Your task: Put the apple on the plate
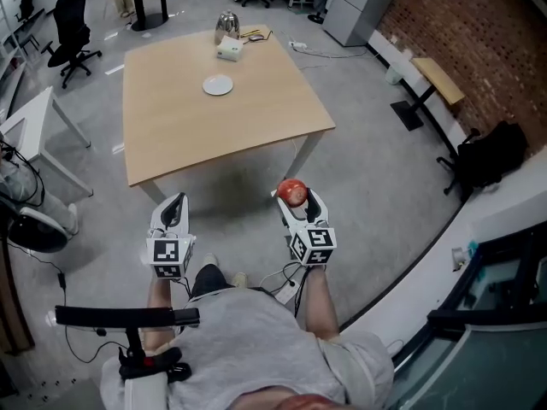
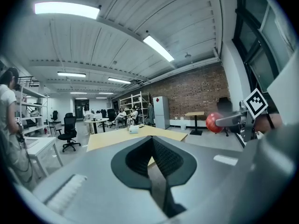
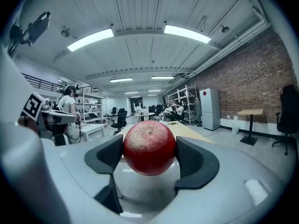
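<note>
Right gripper view puts the apple (image 3: 149, 147) right in front of us: red, with a pale speckled patch on top, sitting between the two dark ribbed fingers (image 3: 112, 155) of the right gripper (image 3: 149, 158), which press on it from both sides and hold it clear of the gripper's grey body. From the head view we see that the held apple hangs above the grey floor (image 1: 376, 186), just short of the near edge of the light wooden surface (image 1: 188, 126). The plate (image 1: 218, 84), small, white and round, lies on the far half of that surface, well apart from the apple, with bare wood all around it. Farther back, near the far edge, stand a small white box (image 1: 229, 51) and a shiny metal jug (image 1: 226, 24) just behind it. The left gripper (image 1: 175, 203) is held beside the right one, also over the floor in front of the surface; in the left gripper view its fingers are pressed together along a thin line, with nothing between them. A black office chair (image 1: 70, 24) stands off to the left of the surface, and a brick wall (image 1: 479, 32) runs along the right, with a small bench (image 1: 438, 77) in front of it and a black bag (image 1: 491, 154) nearer to us.
</note>
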`<state>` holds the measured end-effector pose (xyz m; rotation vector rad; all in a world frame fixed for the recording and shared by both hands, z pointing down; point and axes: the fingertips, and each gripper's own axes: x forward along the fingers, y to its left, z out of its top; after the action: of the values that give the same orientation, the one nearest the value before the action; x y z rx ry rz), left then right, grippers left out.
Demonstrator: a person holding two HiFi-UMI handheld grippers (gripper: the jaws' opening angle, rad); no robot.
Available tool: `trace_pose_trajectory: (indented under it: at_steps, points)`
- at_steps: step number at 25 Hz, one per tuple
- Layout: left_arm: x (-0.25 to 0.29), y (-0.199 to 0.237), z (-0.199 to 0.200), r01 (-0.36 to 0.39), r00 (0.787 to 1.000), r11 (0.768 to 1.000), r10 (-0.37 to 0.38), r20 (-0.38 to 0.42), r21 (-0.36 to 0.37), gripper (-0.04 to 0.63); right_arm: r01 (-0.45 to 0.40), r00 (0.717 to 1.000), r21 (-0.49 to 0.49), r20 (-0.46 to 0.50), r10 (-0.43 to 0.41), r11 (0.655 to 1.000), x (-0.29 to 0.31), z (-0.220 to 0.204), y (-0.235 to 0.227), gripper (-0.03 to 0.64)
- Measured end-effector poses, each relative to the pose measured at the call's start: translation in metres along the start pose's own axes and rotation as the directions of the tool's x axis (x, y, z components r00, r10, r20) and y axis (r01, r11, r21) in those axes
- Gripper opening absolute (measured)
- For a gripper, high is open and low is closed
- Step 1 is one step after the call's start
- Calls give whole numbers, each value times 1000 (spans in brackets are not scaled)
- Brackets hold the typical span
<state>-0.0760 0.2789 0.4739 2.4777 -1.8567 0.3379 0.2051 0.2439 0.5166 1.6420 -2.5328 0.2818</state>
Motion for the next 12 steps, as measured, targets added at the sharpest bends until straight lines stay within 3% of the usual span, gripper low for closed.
trace_pose_trajectory:
  at_steps: [12]
  points:
    - [41,-10,-2,19,1000,1000,-19,-21,-2,20,9,1000,2,-24,-9,1000,18,-7,-28,359]
